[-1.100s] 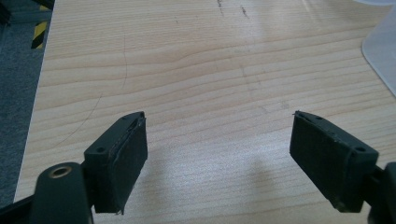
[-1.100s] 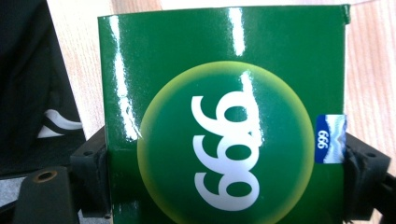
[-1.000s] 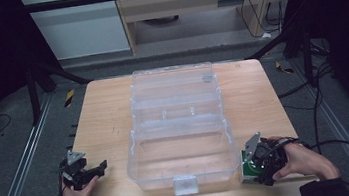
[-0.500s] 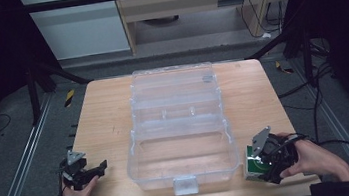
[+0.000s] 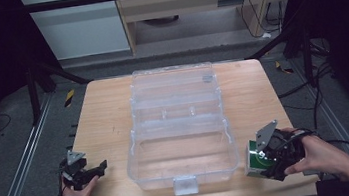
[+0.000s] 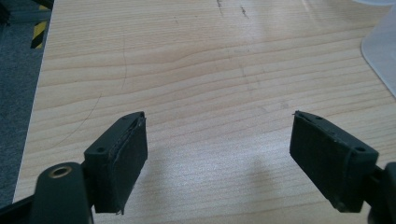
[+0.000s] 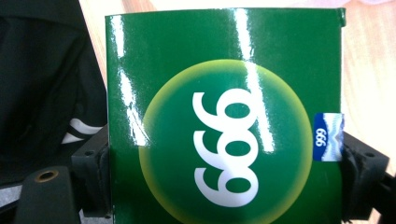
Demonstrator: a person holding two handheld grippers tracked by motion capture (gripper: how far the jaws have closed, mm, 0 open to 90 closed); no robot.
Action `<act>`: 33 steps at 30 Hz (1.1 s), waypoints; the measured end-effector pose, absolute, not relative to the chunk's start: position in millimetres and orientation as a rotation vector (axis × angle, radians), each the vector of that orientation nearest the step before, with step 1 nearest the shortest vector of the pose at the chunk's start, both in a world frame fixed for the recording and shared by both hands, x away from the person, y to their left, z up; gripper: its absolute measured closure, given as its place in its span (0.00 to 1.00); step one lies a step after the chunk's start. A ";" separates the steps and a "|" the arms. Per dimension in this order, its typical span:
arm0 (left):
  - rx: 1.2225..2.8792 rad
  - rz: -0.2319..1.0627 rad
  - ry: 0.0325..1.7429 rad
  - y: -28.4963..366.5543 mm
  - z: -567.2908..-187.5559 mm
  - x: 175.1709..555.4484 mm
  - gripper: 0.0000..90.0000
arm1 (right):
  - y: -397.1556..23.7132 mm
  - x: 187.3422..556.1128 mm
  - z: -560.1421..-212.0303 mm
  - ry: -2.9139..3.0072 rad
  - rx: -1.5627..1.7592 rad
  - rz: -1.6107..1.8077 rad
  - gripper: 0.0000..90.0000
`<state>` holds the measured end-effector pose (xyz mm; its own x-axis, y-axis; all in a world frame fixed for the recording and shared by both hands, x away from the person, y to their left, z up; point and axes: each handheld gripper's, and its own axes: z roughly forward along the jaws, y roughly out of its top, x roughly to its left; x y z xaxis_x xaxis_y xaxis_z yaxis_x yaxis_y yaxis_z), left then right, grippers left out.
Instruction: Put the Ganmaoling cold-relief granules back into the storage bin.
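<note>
Two grippers are at work, but one carries the load: my right gripper (image 5: 263,160) pinches the green box (image 7: 224,116) by its two side edges, at the near right corner of the tabletop (image 5: 103,111), just beside the open clear plastic case (image 5: 178,127). My left gripper (image 5: 101,166) rests with jaws spread and nothing between them. To do this well, I judge I should lift the box above the case's wall, keep it level, and release only once it sits low inside the front compartment.
</note>
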<state>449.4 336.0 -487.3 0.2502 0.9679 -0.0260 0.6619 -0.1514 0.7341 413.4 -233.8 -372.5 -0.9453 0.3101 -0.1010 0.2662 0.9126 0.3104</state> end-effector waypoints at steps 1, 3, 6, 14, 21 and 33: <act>1.892 0.619 1.482 336.0 -487.3 449.4 0.21 | -233.9 413.1 -369.2 2.920 0.447 0.451 0.17; 1.892 0.619 1.481 335.9 -487.3 449.4 0.21 | -233.9 412.7 -363.5 2.914 0.449 0.457 0.17; 1.892 0.619 1.481 336.0 -487.2 449.3 0.21 | -233.5 411.9 -355.0 2.904 0.451 0.463 0.17; 1.892 0.619 1.482 336.1 -487.3 449.5 0.21 | -229.7 411.3 -330.9 2.879 0.440 0.485 0.17; 1.890 0.622 1.483 336.5 -487.1 449.4 0.21 | -220.2 415.9 -315.5 2.866 0.459 0.498 0.17; 1.888 0.620 1.482 336.6 -486.9 449.4 0.21 | -195.5 422.4 -302.5 2.865 0.378 0.488 0.17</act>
<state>449.4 336.6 -486.9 0.2488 0.9682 -0.0270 0.6603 -0.1491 0.7361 422.4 -195.5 -302.5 -0.9451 0.2840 -0.1618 0.2144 0.9123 0.3489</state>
